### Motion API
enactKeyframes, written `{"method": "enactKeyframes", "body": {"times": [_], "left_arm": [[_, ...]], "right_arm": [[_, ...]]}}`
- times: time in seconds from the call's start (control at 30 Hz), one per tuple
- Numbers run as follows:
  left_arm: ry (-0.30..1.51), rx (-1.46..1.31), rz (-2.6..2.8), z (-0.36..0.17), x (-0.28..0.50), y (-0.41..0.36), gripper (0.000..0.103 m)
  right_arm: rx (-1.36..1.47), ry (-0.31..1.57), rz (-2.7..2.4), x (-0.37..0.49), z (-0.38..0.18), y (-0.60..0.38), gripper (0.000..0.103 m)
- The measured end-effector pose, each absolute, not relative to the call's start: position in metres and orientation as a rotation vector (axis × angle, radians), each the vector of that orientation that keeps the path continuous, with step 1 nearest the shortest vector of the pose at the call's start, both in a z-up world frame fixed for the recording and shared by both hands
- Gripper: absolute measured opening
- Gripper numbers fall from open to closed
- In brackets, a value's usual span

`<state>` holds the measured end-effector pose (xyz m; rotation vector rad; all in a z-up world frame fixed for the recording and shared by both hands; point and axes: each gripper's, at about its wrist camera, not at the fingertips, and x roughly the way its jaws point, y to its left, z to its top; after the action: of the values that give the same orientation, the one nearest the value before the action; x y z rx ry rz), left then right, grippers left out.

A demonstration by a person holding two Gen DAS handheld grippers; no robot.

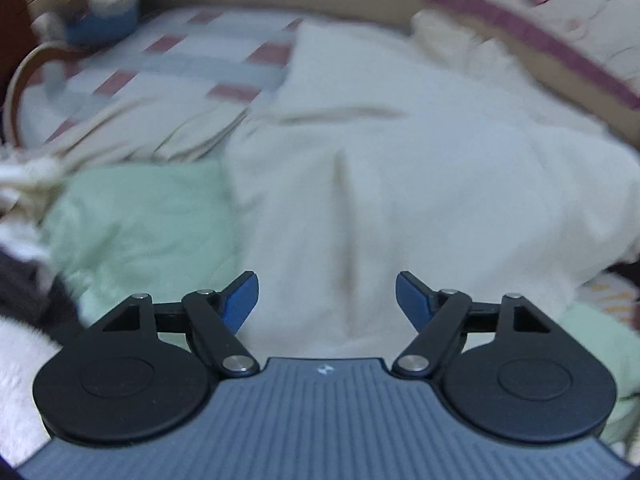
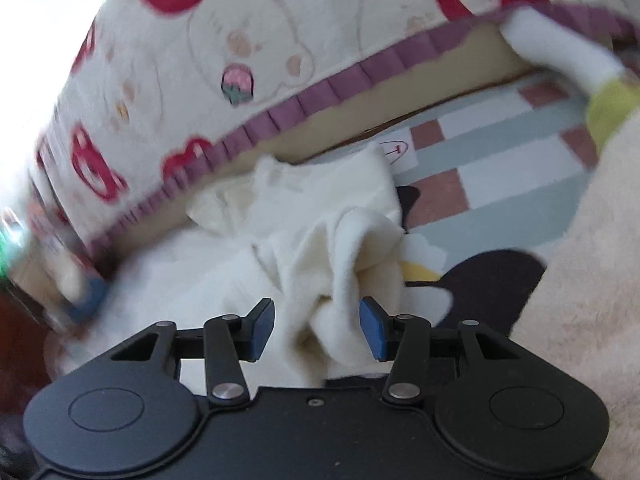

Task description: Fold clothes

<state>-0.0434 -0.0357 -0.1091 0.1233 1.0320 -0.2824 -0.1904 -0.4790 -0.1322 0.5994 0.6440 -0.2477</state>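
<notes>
The soft, limp cream fleece garment (image 1: 400, 168) sags easily; take its bunched edge at twelve o'clock. Right gripper (image 2: 317, 324) half-open around folds (unpinched); left gripper (image 1: 327, 300) wide, empty.

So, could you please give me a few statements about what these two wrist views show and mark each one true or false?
1. The left gripper is open with nothing between its fingers. True.
2. The cream garment below the left gripper lies spread out. True.
3. The right gripper is shut tight on a black sock. False: its fingers stand apart, with a bunched fold of the cream garment between them; whether the blue pads press on it cannot be told.
4. A pale green cloth lies beside the cream garment in the left wrist view. True.
5. The checked mat in the right wrist view is plain black. False: it has pale blue, white and reddish squares.
</notes>
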Motion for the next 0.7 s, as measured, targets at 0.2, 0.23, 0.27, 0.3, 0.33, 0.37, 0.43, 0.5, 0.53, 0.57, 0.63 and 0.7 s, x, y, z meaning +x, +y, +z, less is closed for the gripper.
{"method": "enactKeyframes", "body": {"times": [0.2,0.23,0.27,0.3,0.33,0.37,0.43,0.5,0.53,0.57,0.63,0.7], "left_arm": [[1.223,-0.030,-0.213,-0.138,-0.030,-0.021,0.082],[1.246,-0.051,-0.214,-0.140,-0.029,-0.020,0.084],[1.267,-0.062,-0.210,-0.143,-0.028,-0.019,0.085],[1.285,-0.066,-0.208,-0.146,-0.028,-0.018,0.086],[1.302,-0.070,-0.205,-0.148,-0.028,-0.017,0.090],[1.311,-0.076,-0.202,-0.151,-0.028,-0.017,0.092],[1.298,-0.090,-0.200,-0.154,-0.029,-0.015,0.094],[1.266,-0.101,-0.231,-0.152,-0.033,-0.016,0.087],[1.239,-0.112,-0.271,-0.148,-0.035,-0.017,0.061],[1.206,-0.113,-0.316,-0.142,-0.038,-0.019,0.026],[1.116,-0.058,-0.344,-0.128,-0.043,-0.023,0.017],[1.017,-0.006,-0.350,-0.114,-0.043,-0.024,0.015]], "right_arm": [[0.289,0.799,-0.325,-0.158,-0.149,-0.448,0.053],[0.267,0.822,-0.331,-0.152,-0.154,-0.448,0.053],[0.262,0.835,-0.324,-0.149,-0.158,-0.450,0.044],[0.276,0.822,-0.297,-0.150,-0.156,-0.451,0.029],[0.291,0.790,-0.262,-0.154,-0.151,-0.451,0.014],[0.306,0.758,-0.227,-0.158,-0.146,-0.452,0.014],[0.374,0.690,-0.141,-0.172,-0.136,-0.454,0.014],[0.452,0.620,-0.050,-0.188,-0.126,-0.457,0.014],[0.498,0.586,0.003,-0.195,-0.122,-0.460,0.014],[0.549,0.555,0.062,-0.201,-0.120,-0.464,0.014],[0.637,0.467,0.187,-0.213,-0.114,-0.472,0.014],[0.693,0.393,0.271,-0.222,-0.108,-0.475,0.014]]}}
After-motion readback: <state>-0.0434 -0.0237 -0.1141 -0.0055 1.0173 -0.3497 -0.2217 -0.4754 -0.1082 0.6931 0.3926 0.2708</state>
